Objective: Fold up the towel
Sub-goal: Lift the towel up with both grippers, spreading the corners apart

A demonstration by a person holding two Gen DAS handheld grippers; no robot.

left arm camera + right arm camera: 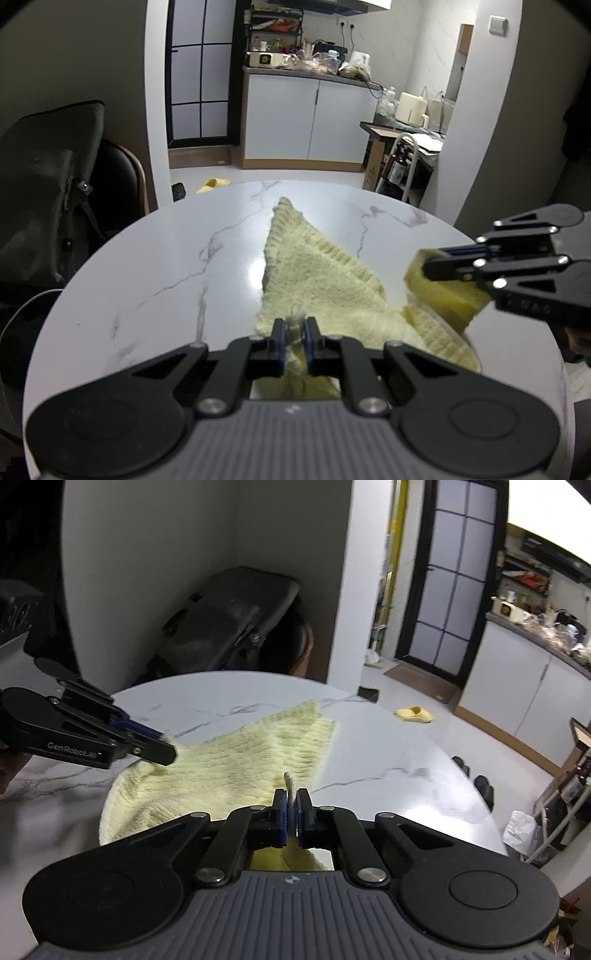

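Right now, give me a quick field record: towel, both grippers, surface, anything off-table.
towel: pale yellow knitted towel, partly folded, lying on the table, near edges lifted
left gripper: shut on a near edge of the towel
right gripper: shut on another towel edge, cloth pinched between the blue pads
surface: round white marble-pattern table
off-table: yellow slipper on the floor; dark bag on a chair beside the table

Black hand-held gripper (pixel 294 332) linkages, silver screws, blue pads, grey ribbed body, white "GenRobot.AI" lettering
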